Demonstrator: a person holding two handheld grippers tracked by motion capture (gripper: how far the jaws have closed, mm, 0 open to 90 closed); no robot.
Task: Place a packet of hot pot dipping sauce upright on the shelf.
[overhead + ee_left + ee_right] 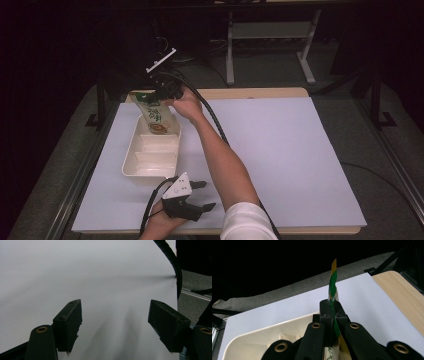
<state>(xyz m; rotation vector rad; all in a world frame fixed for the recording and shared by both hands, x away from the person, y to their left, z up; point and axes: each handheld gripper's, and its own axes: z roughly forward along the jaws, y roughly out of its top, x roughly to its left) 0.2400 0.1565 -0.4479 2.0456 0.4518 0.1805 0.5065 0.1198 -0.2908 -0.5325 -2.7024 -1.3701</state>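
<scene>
A green and yellow snack pouch (155,116) hangs tilted over the far end of a cream divided tray (131,156), its lower end at or just above the tray. My right gripper (159,95) is shut on the pouch's top edge. In the right gripper view the two jaws press together on the thin green and yellow edge of the pouch (332,284), with the tray (259,334) below. My left gripper (202,194) rests near the table's front edge, just in front of the tray, open with nothing between its pads (71,323).
A white sheet (280,150) covers the wooden table (260,93). The right arm's black cable (212,117) runs across the sheet alongside the forearm. Dark frame rails (82,165) line the table's left and right sides. A metal stand (270,35) is behind the table.
</scene>
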